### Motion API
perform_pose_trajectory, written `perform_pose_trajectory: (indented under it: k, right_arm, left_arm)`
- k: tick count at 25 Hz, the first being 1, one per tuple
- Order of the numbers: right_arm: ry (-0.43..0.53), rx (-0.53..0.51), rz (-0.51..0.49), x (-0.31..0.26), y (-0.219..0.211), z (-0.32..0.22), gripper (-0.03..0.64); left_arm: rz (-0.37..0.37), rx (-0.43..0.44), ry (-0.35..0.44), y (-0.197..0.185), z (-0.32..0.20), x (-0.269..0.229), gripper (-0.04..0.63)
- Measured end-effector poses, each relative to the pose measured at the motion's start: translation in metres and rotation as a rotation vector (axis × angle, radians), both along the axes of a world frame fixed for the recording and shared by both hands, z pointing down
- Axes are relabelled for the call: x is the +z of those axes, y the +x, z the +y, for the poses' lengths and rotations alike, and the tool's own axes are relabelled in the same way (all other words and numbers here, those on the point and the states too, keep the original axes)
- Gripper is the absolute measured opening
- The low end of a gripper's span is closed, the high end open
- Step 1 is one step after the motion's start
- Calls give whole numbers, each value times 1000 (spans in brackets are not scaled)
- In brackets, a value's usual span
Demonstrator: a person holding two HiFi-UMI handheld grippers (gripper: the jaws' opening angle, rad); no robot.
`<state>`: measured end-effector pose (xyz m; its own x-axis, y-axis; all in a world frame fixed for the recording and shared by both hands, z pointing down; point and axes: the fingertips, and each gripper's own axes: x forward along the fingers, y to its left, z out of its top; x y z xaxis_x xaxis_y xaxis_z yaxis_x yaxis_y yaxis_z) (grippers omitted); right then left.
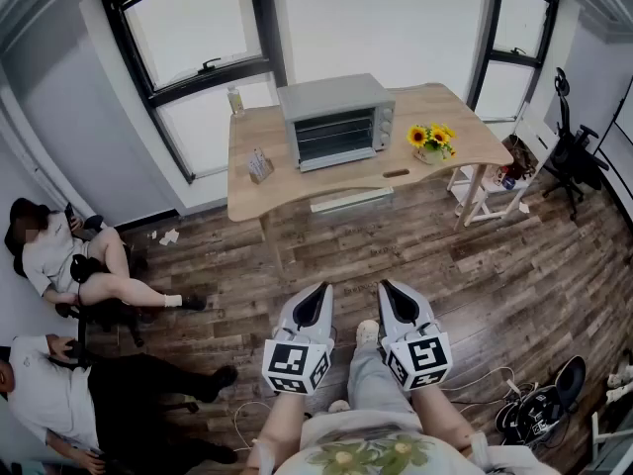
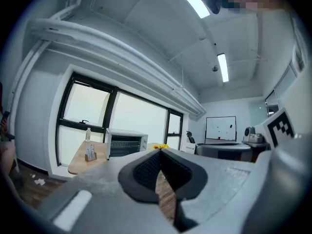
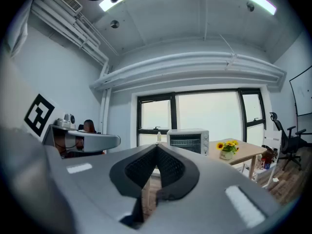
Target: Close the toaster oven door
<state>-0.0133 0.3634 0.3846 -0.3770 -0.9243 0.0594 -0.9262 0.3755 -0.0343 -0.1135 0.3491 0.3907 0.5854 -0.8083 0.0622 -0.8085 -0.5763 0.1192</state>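
Note:
A silver toaster oven (image 1: 336, 122) stands on the wooden table (image 1: 297, 181) by the windows, far ahead of me. Its front shows dark glass with rack lines; from here I cannot tell whether the door is fully closed. My left gripper (image 1: 315, 290) and right gripper (image 1: 388, 287) are held side by side over the wood floor, well short of the table, both shut and empty. In the left gripper view, the toaster oven (image 2: 126, 143) sits beyond the left gripper (image 2: 160, 150). In the right gripper view, the toaster oven (image 3: 188, 140) is just past the right gripper (image 3: 157, 146).
On the table are a pot of sunflowers (image 1: 432, 142), a small holder (image 1: 260, 164) and a bottle (image 1: 235, 100). Two people sit at the left (image 1: 69, 255). A white stool (image 1: 490, 191) and an office chair (image 1: 574, 156) stand at the right. Cables (image 1: 534, 409) lie on the floor.

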Motion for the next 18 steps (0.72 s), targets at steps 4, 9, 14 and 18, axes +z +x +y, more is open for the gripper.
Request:
perform_pose_trajectory:
  k: [4, 9, 14, 18]
  right_arm:
    - [0, -3, 3, 3, 6, -22, -2]
    - [24, 13, 12, 5, 17, -56, 0]
    - [10, 33, 28, 13, 28, -98, 0]
    - [-11, 27, 29, 19, 34, -132, 29]
  left_arm:
    - [-2, 5, 1, 5, -21, 3, 3]
    - [20, 7, -23, 3, -51, 14, 3]
    - [5, -20, -28, 3, -93, 21, 3]
    - [-6, -18, -32, 8, -125, 24, 32]
